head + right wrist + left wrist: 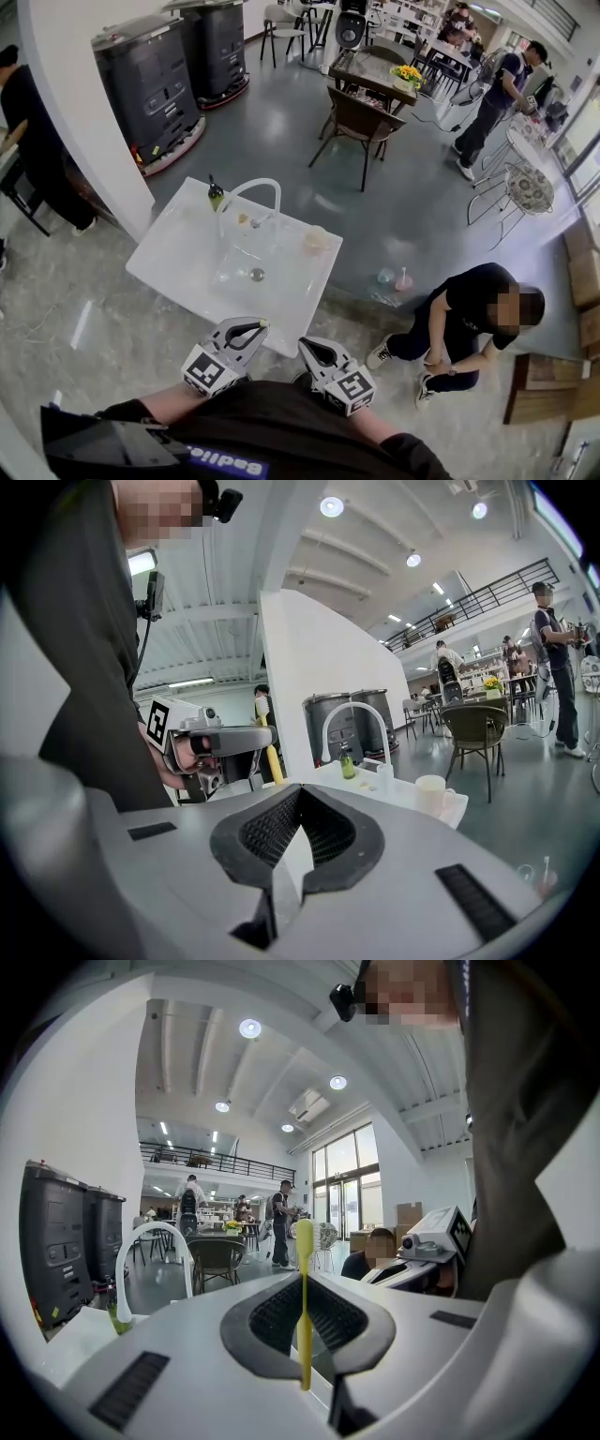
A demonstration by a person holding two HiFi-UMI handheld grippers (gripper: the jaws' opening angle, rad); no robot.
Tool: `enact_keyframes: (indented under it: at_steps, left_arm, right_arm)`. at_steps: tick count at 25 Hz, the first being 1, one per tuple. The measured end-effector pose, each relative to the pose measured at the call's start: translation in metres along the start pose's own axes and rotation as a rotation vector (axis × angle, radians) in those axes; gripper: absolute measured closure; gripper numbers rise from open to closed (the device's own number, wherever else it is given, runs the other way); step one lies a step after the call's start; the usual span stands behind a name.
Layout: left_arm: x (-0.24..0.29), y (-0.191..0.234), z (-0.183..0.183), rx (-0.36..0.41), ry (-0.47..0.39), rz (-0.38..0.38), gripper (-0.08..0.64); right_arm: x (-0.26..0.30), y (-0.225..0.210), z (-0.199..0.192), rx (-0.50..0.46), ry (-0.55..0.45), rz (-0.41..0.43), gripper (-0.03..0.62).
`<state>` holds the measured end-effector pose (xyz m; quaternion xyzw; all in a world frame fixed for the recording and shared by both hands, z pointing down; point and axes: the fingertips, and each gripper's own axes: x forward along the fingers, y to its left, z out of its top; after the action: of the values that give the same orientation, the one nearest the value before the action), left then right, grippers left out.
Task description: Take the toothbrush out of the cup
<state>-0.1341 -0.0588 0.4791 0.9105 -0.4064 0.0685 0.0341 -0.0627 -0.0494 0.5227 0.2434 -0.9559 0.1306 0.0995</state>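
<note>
The removal step looks finished. The yellow toothbrush [304, 1316] is clear of the cup [316, 240] and sits clamped in the left claw [251, 328], whose ribbed black pads are closed on its slim handle. It stands upright between the jaws, its rounded head above them, just off the near edge of the desk [169, 272] and close to the person's body. The cup stands well apart from it, by the far right corner of the desk. The right claw [300, 797] is closed too, tips together with nothing between them, and hangs just beside the left one.

What remains is probably only to put the toothbrush somewhere. That calls for a level carry to a bare patch of the desk, tilting the handle down flat, then easing the jaws apart so the thin stick does not roll.

The toothbrush is smooth plastic, narrow through the shaft and wider at both ends. It is light, and likely to twist in a loose grip. The cup is a pale, glossy mug shape with a handle on its side. The desk is a glossy white slab with a sunken basin [257, 275]. A white arched faucet [251, 187] and a small green bottle [216, 194] stand along its far edge.
</note>
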Motion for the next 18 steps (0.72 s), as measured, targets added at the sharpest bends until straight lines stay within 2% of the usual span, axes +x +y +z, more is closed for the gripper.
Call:
enact_keyframes:
  at_steps: [18]
  left_arm:
    - [0.007,-0.023,-0.009,0.013,0.010,-0.063,0.541]
  right_arm:
    - [0.001,-0.003,-0.011,-0.012,-0.009,0.001,0.580]
